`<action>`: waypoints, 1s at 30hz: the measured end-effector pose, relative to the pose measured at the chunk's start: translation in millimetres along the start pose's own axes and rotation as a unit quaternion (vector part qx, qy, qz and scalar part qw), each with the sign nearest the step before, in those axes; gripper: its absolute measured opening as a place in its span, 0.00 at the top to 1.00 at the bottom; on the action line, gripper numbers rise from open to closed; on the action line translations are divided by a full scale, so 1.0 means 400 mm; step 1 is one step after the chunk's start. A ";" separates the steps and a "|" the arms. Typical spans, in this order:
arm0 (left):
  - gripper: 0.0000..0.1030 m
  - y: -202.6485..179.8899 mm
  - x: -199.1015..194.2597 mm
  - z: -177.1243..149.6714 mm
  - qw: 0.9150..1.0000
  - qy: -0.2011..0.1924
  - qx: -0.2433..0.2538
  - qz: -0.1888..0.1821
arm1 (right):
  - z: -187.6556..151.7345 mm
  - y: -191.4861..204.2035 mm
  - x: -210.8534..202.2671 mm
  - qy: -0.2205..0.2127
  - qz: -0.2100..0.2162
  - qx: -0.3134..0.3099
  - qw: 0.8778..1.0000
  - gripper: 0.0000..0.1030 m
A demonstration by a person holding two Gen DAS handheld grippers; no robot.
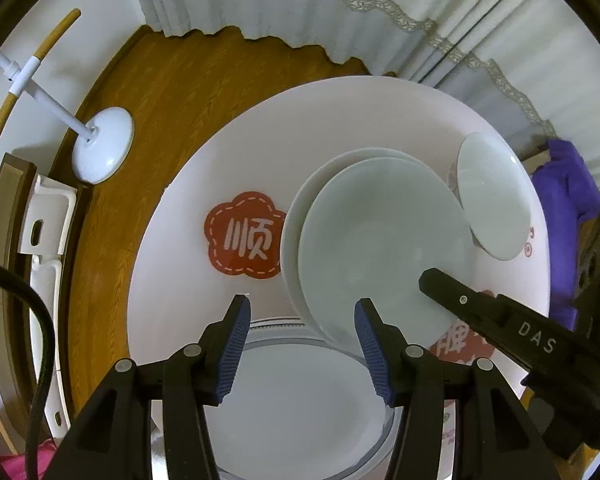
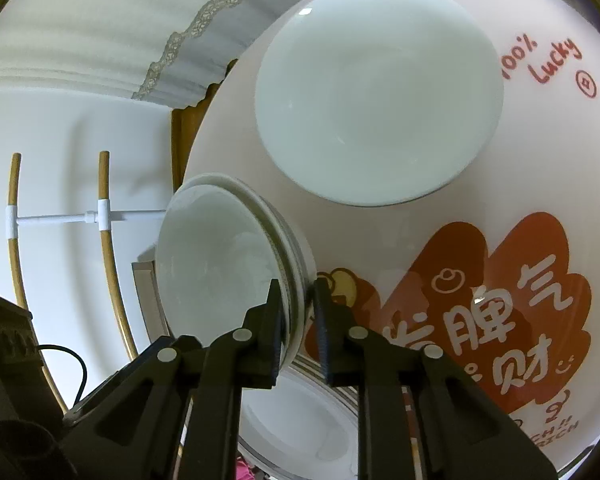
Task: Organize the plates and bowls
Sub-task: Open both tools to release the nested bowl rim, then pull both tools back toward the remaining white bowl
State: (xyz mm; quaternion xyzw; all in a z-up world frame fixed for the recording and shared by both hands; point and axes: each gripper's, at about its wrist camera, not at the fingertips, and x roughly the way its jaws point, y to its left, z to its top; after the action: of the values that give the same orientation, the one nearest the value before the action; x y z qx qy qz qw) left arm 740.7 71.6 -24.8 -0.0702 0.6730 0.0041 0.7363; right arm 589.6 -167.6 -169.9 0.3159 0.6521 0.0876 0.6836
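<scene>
Right wrist: right tool [image 2: 298, 320] clamps tilted stacked bowls [image 2: 220, 256] rim.

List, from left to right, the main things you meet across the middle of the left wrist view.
White lamp base → red flower-shaped sticker → stacked white bowls → tilted white plate → purple cloth.
</scene>
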 end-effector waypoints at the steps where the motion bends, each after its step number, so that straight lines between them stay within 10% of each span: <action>1: 0.51 0.000 0.000 0.002 1.000 0.000 -0.001 0.002 | 0.000 0.003 -0.001 -0.001 -0.001 -0.001 1.000 0.84; 30: 0.29 -0.280 -0.069 0.087 0.991 -0.064 0.116 0.022 | 0.068 -0.132 -0.292 -0.089 0.013 0.002 0.996 0.52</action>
State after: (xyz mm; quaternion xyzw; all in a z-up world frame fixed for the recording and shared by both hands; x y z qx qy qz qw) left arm 783.8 -33.1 16.3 0.0308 0.6215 -0.0532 0.7810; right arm 584.2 -279.8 -102.5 0.3326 0.5849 0.0669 0.7368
